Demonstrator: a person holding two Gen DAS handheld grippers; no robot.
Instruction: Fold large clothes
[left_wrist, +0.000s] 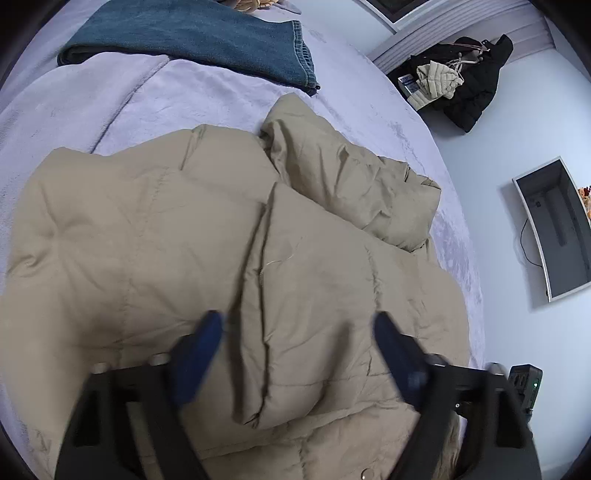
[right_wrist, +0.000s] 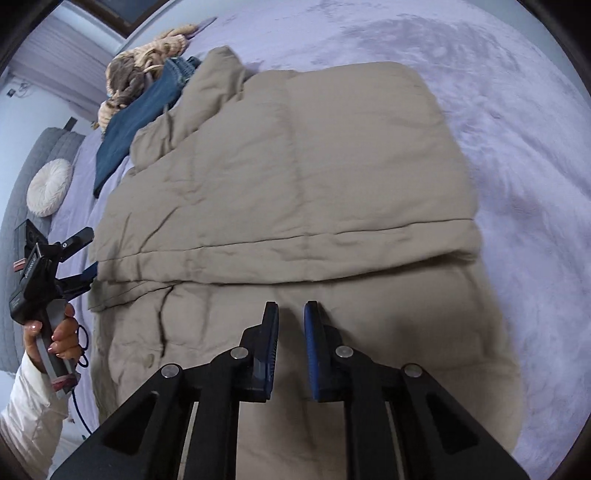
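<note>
A beige puffer jacket lies spread on the lavender bed cover, its far part folded over towards me with a sleeve bunched at the far right. My left gripper hovers over the jacket's near part, jaws open, with a raised fold of the cloth below the gap and nothing pinched. In the right wrist view the jacket shows a straight folded edge across its middle. My right gripper hangs just above the near part, a narrow gap between its blue pads with nothing in it. The left gripper sits at the jacket's left edge, held by a hand.
Folded blue jeans lie at the far side of the bed beside a brown knitted garment. A round white cushion rests against a grey headboard. Beyond the bed's right edge are a dark coat pile and a wall screen.
</note>
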